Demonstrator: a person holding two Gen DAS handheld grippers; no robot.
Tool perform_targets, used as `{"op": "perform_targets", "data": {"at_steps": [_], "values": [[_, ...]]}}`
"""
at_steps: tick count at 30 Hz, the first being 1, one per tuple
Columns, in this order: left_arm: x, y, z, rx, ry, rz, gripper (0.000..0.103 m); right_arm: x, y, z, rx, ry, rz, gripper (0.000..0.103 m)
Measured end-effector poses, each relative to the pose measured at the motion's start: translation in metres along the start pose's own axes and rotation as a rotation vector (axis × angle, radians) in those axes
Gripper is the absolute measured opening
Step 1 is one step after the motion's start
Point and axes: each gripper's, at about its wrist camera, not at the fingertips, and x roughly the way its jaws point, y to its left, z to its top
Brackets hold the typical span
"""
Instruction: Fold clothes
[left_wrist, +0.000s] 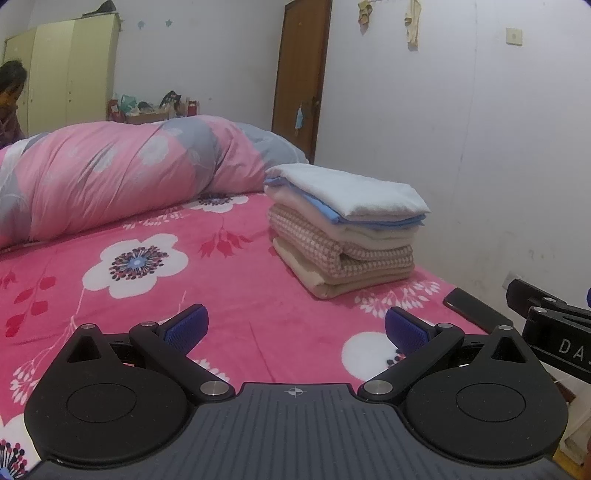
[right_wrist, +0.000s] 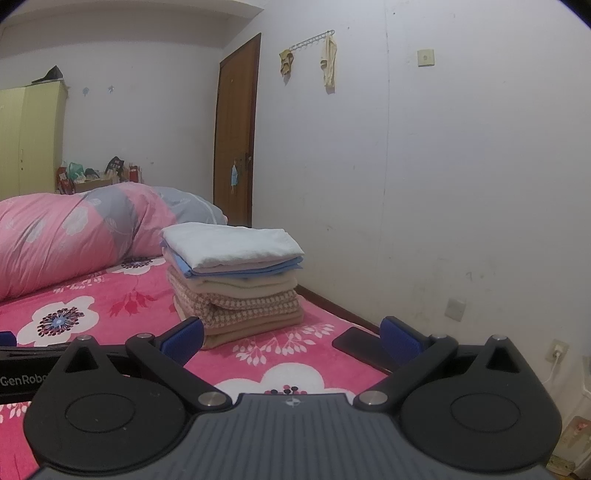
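left wrist view:
left gripper (left_wrist: 293, 328): fingers spread wide, nothing between them, low over the bed (left_wrist: 236, 288)
stack (left_wrist: 343, 225): folded clothes, far and right of the fingers, well apart; long axis runs near-left to far-right
right gripper (left_wrist: 550, 325): only its black body shows at the right edge, finger state not readable here
phone (left_wrist: 476, 308): dark slab at the bed's right edge, near-right of the stack
quilt (left_wrist: 110, 177): rolled, far left

right wrist view:
right gripper (right_wrist: 291, 338): fingers spread, empty
stack (right_wrist: 232, 280): dead ahead, slightly left of centre, near the left finger (right_wrist: 183, 339) but not touching
nearer hand: right, by my read
phone (right_wrist: 356, 345): just beside the right finger, on the bed
loose garment: none in view; every piece looks folded, so the task seems near done
surface: pink floral fleece sheet, soft, would give under a push
room: white wall (right_wrist: 461, 184) close on the right, brown door (right_wrist: 236, 129) far, wardrobe (right_wrist: 29, 136) far left
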Motion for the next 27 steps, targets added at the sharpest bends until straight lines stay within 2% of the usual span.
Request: {"op": "perform_targets", "data": {"at_steps": [27], "values": [[-0.0014, 0.0022, 0.0012, 0.000, -0.002, 0.003, 0.103, -0.0020, 0.0021, -0.0021, 0.000, 0.002, 0.001, 0.103]]}}
